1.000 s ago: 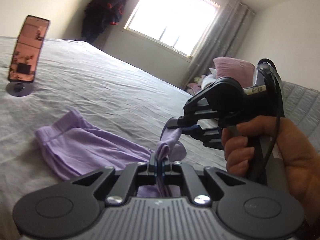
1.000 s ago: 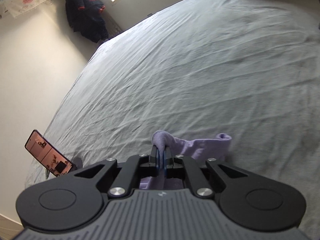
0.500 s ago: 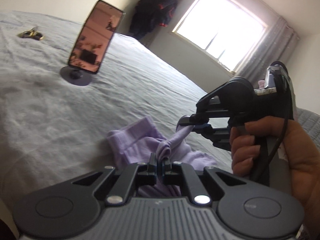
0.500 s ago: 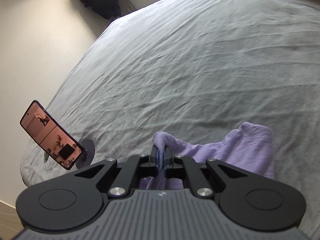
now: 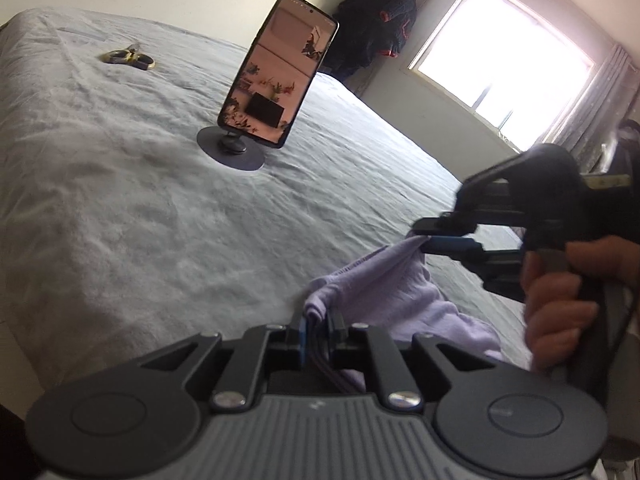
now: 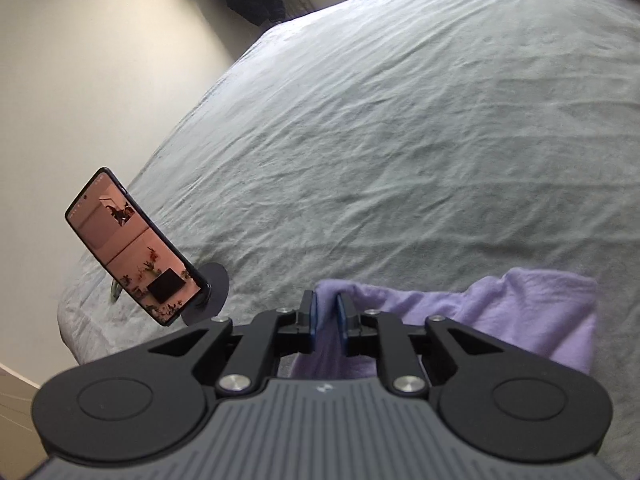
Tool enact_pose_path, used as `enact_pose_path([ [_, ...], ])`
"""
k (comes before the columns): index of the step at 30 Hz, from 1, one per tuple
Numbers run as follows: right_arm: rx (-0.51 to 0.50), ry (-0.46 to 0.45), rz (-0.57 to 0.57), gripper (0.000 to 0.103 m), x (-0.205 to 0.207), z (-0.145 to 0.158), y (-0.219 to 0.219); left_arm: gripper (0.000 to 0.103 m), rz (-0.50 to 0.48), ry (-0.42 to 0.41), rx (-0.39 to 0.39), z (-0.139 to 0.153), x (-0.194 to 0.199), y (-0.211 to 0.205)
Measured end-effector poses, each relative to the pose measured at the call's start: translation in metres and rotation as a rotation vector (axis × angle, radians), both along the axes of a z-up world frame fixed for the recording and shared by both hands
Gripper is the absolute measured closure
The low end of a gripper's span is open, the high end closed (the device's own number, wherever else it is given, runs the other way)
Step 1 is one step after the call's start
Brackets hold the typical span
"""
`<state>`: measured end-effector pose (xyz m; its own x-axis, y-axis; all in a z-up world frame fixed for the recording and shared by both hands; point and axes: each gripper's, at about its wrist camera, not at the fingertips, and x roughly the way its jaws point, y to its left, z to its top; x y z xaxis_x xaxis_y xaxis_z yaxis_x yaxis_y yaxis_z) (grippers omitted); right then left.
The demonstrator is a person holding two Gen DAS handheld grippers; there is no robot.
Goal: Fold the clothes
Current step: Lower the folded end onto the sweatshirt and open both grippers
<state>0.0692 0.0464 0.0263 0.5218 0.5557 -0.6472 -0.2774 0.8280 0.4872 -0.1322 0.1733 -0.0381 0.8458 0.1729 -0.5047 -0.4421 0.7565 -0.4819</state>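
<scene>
A lilac garment (image 5: 400, 292) lies bunched on the grey bed (image 5: 160, 220), with one edge lifted and stretched between both grippers. My left gripper (image 5: 320, 322) is shut on a fold of it at the bottom of the left wrist view. My right gripper (image 5: 424, 236), held by a hand (image 5: 568, 292), pinches the same edge a little farther right. In the right wrist view the right gripper (image 6: 326, 312) has fabric filling the narrow gap between its blue pads. The rest of the garment (image 6: 520, 312) spreads to the right on the sheet.
A phone on a round stand (image 5: 280, 72) stands on the bed ahead and to the left, near the bed's edge (image 6: 132, 252). A small yellowish metal object (image 5: 128, 58) lies farther back. A dark coat (image 5: 376, 28) hangs by the window (image 5: 500, 56).
Both grippers have carried the lifted edge leftward toward the phone, so the garment has doubled over. Both pairs of jaws now stand slightly wider than before, with cloth still between them.
</scene>
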Motion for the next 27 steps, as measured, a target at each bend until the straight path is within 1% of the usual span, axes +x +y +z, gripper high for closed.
enact_pose_path([
  [1, -0.008, -0.014, 0.001, 0.085, 0.0, 0.003, -0.005, 0.095, 0.002, 0.001, 0.014, 0.003, 0.0, 0.002],
  [3, -0.014, -0.038, -0.013, 0.078, -0.002, 0.009, -0.022, 0.093, 0.019, -0.004, 0.069, 0.01, 0.0, 0.004],
  [4, -0.017, -0.052, -0.023, 0.069, -0.003, 0.011, -0.032, 0.091, 0.029, -0.009, 0.099, 0.014, 0.0, 0.006],
  [5, -0.021, -0.067, -0.036, 0.066, -0.005, 0.012, -0.041, 0.087, 0.034, -0.014, 0.123, 0.018, 0.001, 0.006],
  [7, -0.031, -0.096, -0.056, 0.065, -0.013, 0.008, -0.059, 0.086, 0.025, -0.023, 0.159, 0.025, 0.005, 0.007],
  [10, -0.045, -0.139, -0.085, 0.066, -0.024, 0.003, -0.086, 0.087, -0.099, -0.024, 0.248, 0.037, 0.022, -0.005],
  [11, -0.05, -0.153, -0.095, 0.066, -0.027, 0.001, -0.095, 0.091, -0.144, -0.024, 0.288, 0.04, 0.029, -0.012],
  [13, -0.059, -0.18, -0.111, 0.066, -0.035, -0.004, -0.11, 0.093, -0.218, -0.028, 0.362, 0.047, 0.043, -0.025],
  [15, -0.071, -0.199, -0.096, 0.066, -0.041, -0.013, -0.11, 0.098, -0.284, -0.026, 0.424, 0.05, 0.06, -0.035],
  [17, -0.096, -0.24, -0.062, 0.065, -0.047, -0.021, -0.104, 0.098, -0.338, -0.007, 0.476, 0.047, 0.077, -0.042],
  [23, -0.178, -0.375, 0.053, 0.065, -0.055, -0.043, -0.082, 0.098, -0.416, 0.052, 0.68, 0.019, 0.117, -0.051],
  [27, -0.282, -0.411, 0.053, 0.066, -0.039, -0.059, -0.071, 0.097, -0.417, 0.093, 0.727, 0.004, 0.133, -0.042],
])
